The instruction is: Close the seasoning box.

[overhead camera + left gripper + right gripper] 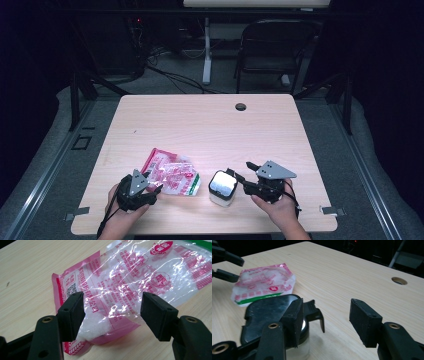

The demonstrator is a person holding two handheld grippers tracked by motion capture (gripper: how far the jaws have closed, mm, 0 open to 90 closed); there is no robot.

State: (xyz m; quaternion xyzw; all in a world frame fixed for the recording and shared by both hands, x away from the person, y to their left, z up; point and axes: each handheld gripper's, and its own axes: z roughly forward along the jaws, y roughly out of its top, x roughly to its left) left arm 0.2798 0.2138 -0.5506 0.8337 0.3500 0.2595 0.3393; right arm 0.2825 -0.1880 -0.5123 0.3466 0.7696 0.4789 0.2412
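Note:
A clear and pink plastic bag (172, 177) of white granules lies at the table's front left. My left gripper (154, 181) stands open at its near end. In the left gripper view the bag's (130, 277) corner lies between the jaws, and the pads (75, 315) stay off it. A small clear container (222, 188) with a glossy black flip lid stands to the right of the bag. My right gripper (239, 169) is open just right of it. In the right gripper view the container (269, 312) sits behind the left jaw, with bare table in the gap (325, 317).
The wooden table (210, 130) has a round cable hole (240, 106) near its far edge, also visible as the hole (399, 280) in the right gripper view. A dark chair (272, 47) and a white desk leg (206, 50) stand beyond the table.

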